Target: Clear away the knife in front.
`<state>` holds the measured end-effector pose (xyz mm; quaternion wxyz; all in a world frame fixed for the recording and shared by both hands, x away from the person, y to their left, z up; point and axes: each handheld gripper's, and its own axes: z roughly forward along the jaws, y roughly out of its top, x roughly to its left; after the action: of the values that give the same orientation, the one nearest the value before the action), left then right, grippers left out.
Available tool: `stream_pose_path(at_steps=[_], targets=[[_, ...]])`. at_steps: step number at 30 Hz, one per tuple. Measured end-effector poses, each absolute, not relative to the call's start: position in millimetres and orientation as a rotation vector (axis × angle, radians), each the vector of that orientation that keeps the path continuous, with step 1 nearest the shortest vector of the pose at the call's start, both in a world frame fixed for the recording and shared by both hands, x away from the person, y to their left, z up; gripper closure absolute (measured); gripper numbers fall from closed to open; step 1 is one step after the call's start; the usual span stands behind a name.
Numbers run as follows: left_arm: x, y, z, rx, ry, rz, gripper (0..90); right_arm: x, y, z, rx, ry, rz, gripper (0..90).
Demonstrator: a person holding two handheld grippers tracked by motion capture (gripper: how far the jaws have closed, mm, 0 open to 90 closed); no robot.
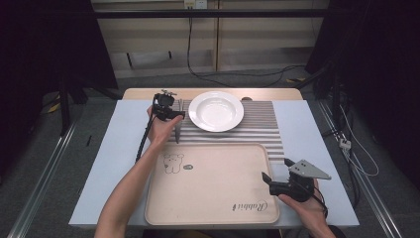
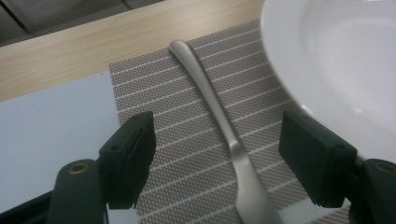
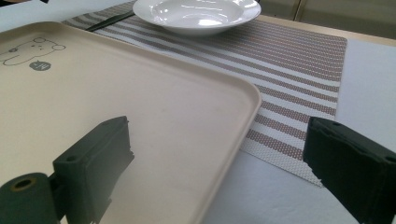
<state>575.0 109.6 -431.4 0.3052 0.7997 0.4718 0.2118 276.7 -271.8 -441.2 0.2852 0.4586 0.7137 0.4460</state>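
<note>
Metal utensil flat on the striped placemat, just left of the white plate, slim handle running toward the far edge, broader end toward the near side and cut off by the frame — fork or spoon, cannot tell. Straddled by the left gripper, jaws spread on either side of the neck, neither pad touching metal, clear gap both ways. Nothing pinched yet.

Doing this well, by judgement: lower until the pad tips brush the mat, keep the handle centred between them, then squeeze across the narrow neck rather than the wide end. Thin, slick metal lying flat tends to skate or pivot, so a square, low bite matters. Right-hand pad sits near the plate rim; best not to nudge it while closing. Lift straight up before swinging away.

Seen from the high view, left gripper at the far left of the placemat, plate beside it.

Nearer, the cream tray with its bear drawing, bare and ready, a likely landing spot. Right gripper resting at the tray's near right corner, jaws wide apart, nothing between them, on the pale blue surface.
</note>
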Motion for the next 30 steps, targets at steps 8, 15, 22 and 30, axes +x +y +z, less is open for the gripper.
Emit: stream_pose_path(at_steps=[8,15,22,30], targets=[[597,116,-436,2.044,1.353,0.486,36.9,277,-272,-441,1.224,1.916,1.209,8.0],[604,102,-439,2.093,1.323,0.508,45.3,278,-272,-442,1.230,1.917,1.204,8.1],[609,94,-444,2.125,1.338,0.484,61.3,278,-272,-441,1.225,1.915,1.205,8.1],[620,95,-446,2.145,1.386,0.391,67.1,277,-273,-441,1.229,1.915,1.208,8.1]])
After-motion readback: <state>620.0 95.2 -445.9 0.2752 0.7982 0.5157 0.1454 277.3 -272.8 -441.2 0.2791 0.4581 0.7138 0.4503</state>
